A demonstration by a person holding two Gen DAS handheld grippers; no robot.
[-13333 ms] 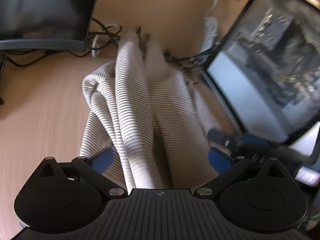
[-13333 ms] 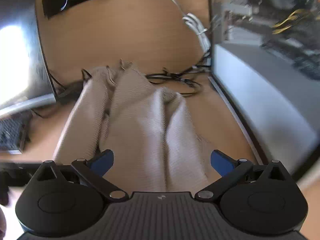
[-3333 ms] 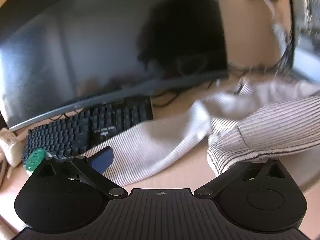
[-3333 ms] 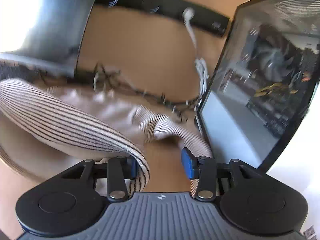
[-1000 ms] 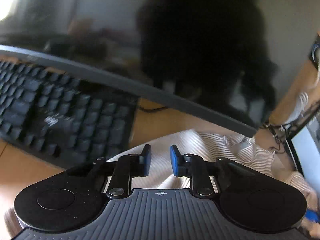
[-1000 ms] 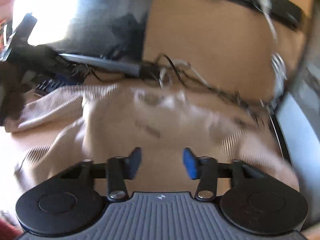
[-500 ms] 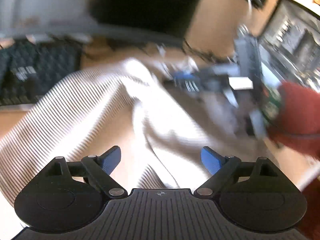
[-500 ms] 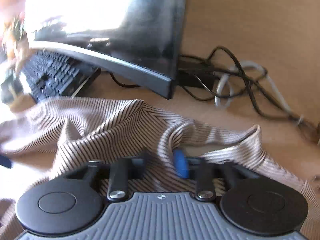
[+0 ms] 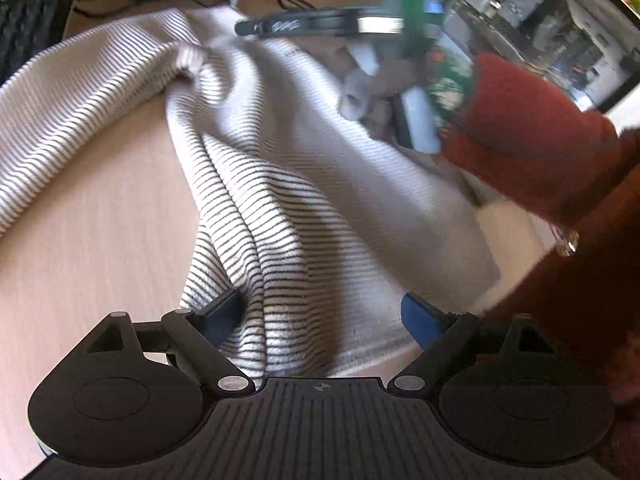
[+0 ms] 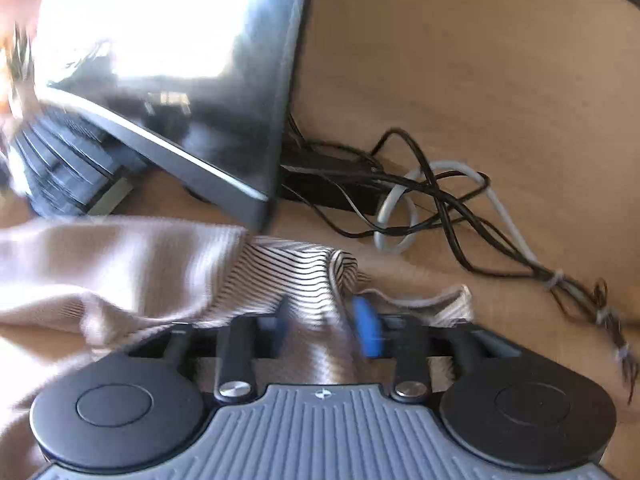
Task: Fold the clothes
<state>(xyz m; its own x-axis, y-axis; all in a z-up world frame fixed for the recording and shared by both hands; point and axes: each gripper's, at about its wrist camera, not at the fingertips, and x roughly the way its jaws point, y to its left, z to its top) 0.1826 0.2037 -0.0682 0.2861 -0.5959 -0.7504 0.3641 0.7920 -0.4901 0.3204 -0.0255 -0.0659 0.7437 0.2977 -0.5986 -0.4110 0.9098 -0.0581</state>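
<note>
This is a desk in a home office or computer workplace. A pale wooden desk top (image 10: 460, 60) fills most of the right wrist view. At its upper left stands a dark, curved monitor (image 10: 192, 92) catching window glare, with a black keyboard (image 10: 60, 168) under its left edge. Right of the monitor, in the middle of the frame, lies a tangle of black and grey cables (image 10: 432, 200). At the upper right of the left wrist view stands a glass-sided computer case (image 9: 540, 20) showing its parts inside.
</note>
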